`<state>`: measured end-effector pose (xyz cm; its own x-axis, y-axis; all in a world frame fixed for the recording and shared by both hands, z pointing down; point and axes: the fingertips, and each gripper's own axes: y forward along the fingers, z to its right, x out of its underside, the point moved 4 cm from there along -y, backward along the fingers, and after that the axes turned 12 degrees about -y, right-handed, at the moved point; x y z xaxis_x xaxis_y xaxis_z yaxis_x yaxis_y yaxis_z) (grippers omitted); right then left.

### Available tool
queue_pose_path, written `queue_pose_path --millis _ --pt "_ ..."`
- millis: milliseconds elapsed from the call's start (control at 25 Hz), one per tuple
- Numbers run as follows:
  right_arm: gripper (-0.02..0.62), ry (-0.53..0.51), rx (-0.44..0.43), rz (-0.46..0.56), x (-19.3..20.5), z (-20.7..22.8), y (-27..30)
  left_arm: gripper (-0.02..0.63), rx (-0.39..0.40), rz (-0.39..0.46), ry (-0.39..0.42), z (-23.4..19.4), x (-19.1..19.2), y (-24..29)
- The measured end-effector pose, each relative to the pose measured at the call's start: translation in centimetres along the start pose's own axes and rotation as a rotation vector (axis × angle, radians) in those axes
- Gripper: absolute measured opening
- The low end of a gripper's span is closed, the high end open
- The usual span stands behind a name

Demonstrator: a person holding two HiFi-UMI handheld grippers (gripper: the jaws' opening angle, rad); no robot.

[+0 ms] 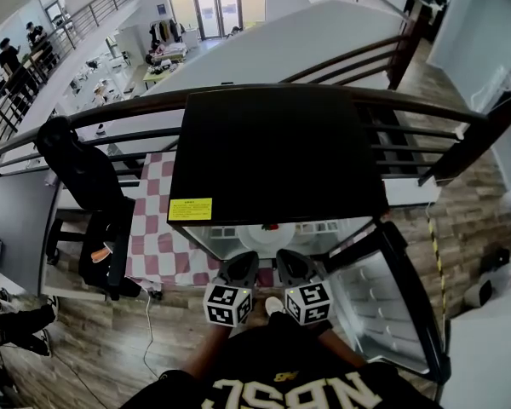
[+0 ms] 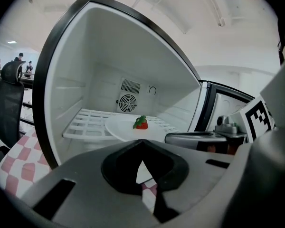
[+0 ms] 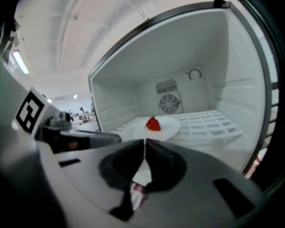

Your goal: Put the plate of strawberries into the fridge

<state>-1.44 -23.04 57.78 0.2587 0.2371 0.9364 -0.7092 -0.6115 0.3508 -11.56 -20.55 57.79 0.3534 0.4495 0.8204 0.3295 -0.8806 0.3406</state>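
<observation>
A railed balcony is surrounding the small fridge (image 1: 272, 156), its door (image 1: 392, 305) standing open. Just ahead of the left gripper (image 2: 142, 164) and right gripper (image 3: 143, 156), both pinched together and empty, the plate (image 2: 123, 131) with one strawberry (image 2: 141, 123) is sitting on the wire shelf (image 2: 88, 120). Slamming the door is likely risking a jolt that slides it.

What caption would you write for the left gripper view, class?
Shut, empty left gripper faces the open fridge, where a white plate with one strawberry sits on the wire shelf.
</observation>
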Motion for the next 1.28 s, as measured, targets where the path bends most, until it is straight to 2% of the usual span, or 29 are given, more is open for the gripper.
queue_pose_path --millis 320,560,800,1280 --pt "0.026 -0.018 -0.005 0.004 -0.4 0.9 1.0 0.017 -0.018 0.002 0.000 -0.3 -0.5 1.1" --pt "0.026 0.025 -0.021 -0.001 -0.4 1.7 2.2 0.017 -0.032 -0.009 -0.015 -0.8 -0.9 2.0" --pt "0.026 0.020 -0.027 -0.006 -0.7 2.4 3.2 0.017 -0.046 -0.012 -0.023 -1.0 -1.4 2.8" --pt "0.026 0.022 -0.014 -0.026 -1.3 3.0 4.7 0.017 -0.090 -0.033 -0.003 -1.6 -2.3 4.0"
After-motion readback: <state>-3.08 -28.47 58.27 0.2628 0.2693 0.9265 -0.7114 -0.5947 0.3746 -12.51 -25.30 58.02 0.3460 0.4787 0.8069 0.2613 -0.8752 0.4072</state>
